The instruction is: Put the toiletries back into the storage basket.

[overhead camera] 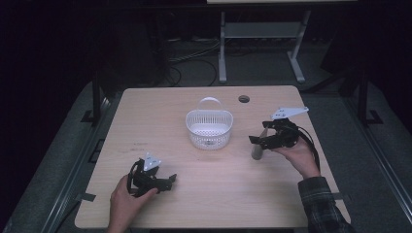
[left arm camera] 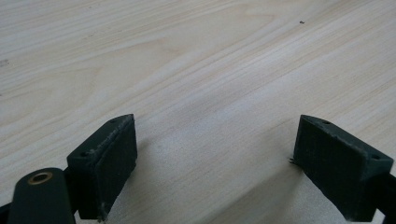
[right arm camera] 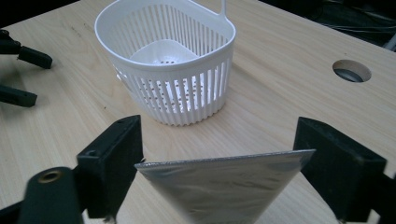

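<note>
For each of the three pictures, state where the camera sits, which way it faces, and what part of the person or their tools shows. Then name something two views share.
High view: above the person's side, looking forward and down on the light wooden table; both hands show, with the left gripper and right gripper.
Left gripper view: rides that gripper, facing bare tabletop between open jaws.
Right gripper view: rides that gripper, facing the white slotted plastic basket, a flat silver pouch between its jaws.
Shared: the basket shows in the high and right gripper views.
</note>
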### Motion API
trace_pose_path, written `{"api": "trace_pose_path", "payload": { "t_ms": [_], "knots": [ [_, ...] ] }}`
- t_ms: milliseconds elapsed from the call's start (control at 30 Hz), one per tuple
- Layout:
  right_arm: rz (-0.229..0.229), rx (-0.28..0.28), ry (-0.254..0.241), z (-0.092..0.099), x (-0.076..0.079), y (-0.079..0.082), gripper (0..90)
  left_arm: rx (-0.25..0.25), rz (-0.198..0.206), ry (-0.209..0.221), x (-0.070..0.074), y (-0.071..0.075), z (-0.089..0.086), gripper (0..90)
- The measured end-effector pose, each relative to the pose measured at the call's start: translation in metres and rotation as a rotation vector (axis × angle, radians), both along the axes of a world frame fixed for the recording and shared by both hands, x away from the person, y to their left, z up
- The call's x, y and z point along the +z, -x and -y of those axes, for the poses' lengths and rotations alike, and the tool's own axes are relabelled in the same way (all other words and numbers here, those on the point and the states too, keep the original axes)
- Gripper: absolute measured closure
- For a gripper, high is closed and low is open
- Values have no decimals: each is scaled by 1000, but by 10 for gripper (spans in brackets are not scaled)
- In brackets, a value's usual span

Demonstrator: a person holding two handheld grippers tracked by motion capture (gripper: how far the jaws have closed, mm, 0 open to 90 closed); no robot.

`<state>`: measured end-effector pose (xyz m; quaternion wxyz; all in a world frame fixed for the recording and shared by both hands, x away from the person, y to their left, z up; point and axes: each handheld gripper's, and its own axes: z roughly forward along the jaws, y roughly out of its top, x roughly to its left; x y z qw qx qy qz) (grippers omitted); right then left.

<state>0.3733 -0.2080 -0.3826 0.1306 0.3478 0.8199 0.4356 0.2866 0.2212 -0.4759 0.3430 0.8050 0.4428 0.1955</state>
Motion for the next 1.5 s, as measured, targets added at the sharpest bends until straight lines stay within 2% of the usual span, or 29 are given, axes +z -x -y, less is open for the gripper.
{"api": "trace_pose_path", "payload": {
  "t_ms": [200, 600, 1500],
  "knots": [
    [3, 1, -4, 2, 0, 1, 291, 0, 0, 0, 0, 0, 0, 125],
    [16, -9, 11, 1, 3, 4, 301, 0, 0, 1, 0, 0, 0, 125],
    [52, -30, -7, -1, 30, 11, 301, -1, 1, -1, 0, 0, 0, 125]
  ]
}}
